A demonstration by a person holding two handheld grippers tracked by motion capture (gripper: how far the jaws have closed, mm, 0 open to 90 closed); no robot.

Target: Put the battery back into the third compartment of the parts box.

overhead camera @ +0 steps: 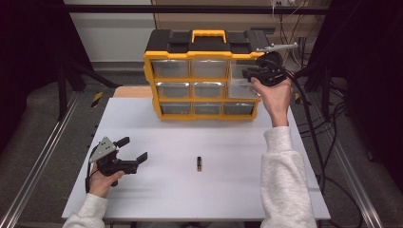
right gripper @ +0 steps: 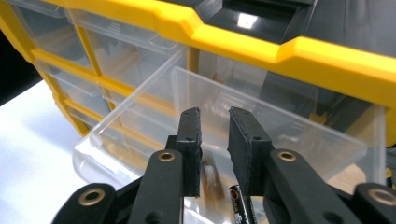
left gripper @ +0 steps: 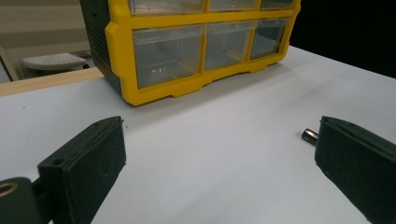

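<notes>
A yellow and black drawer organizer (overhead camera: pixel 173 55) stands at the back of the white table (overhead camera: pixel 228 142). Its top right clear drawer (overhead camera: pixel 241 87) is pulled out. My right gripper (overhead camera: pixel 248 73) hangs over that drawer (right gripper: pixel 135 121); the right gripper (right gripper: pixel 214 112) has a narrow gap between its jaws and nothing between the pads. Below the jaws a battery (right gripper: pixel 239 205) shows inside the drawer. At the table's left my left gripper (overhead camera: pixel 134 148) rests wide open and holds nothing. A second battery (overhead camera: pixel 199 163) lies on the table to its right. In the left gripper view, the battery (left gripper: pixel 309 135) peeks from behind one jaw of the left gripper (left gripper: pixel 222 126).
The organizer (left gripper: pixel 121 56) has three rows of clear drawers, the others pushed in, and a yellow carry handle (overhead camera: pixel 208 34) on top. A wooden board (overhead camera: pixel 130 91) lies behind the table's left. Cables (overhead camera: pixel 309 118) trail along the right side. Metal rails (overhead camera: pixel 43 156) flank the table.
</notes>
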